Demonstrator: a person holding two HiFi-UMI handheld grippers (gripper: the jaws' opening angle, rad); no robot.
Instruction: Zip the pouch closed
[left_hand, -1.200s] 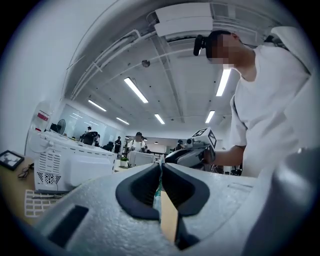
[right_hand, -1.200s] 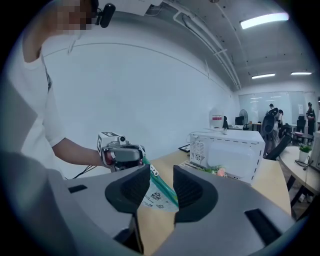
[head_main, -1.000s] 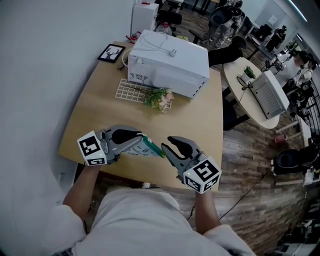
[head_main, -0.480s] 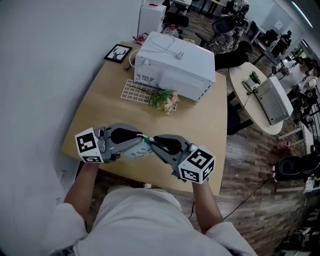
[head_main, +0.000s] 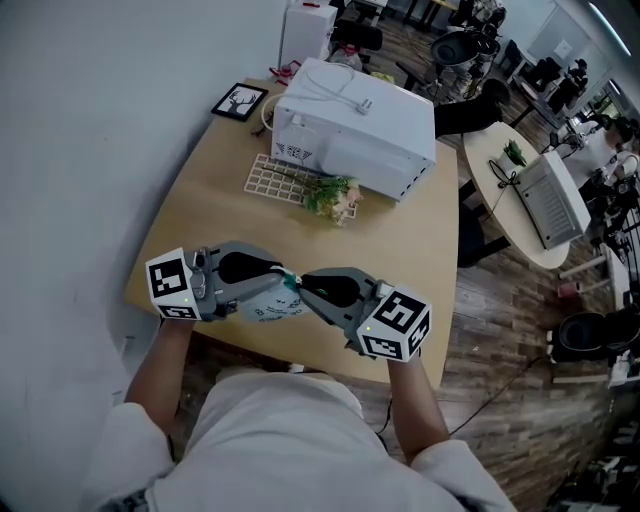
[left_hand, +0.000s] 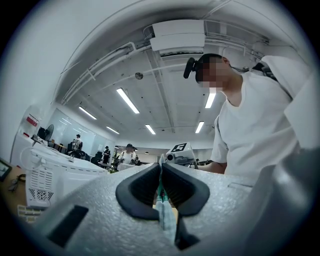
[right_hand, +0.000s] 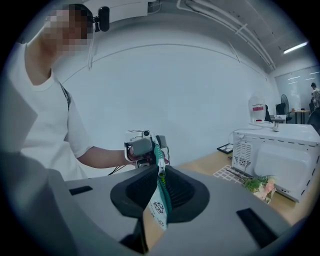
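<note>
A pale printed pouch (head_main: 266, 306) with a teal zipper hangs above the front edge of the wooden table (head_main: 200, 230), held up between both grippers. My left gripper (head_main: 283, 275) is shut on the pouch's top edge, and the teal strip (left_hand: 161, 192) is pinched between its pads. My right gripper (head_main: 303, 284) faces it from the right. Its jaws are closing on the zipper end of the pouch (right_hand: 158, 206), and its tips (right_hand: 160, 169) touch the teal zipper. In the right gripper view, the left gripper (right_hand: 142, 149) shows just behind the pouch.
At the back of the table stand a white microwave (head_main: 355, 130), a white grid tray (head_main: 278, 180), a small bunch of flowers (head_main: 335, 196) and a framed deer picture (head_main: 238, 102). A round white table (head_main: 505, 215) with a laptop stands to the right.
My right gripper has moved left to the pouch's top edge, and its jaws have narrowed onto the zipper. The left gripper has kept its hold and lifted slightly.
</note>
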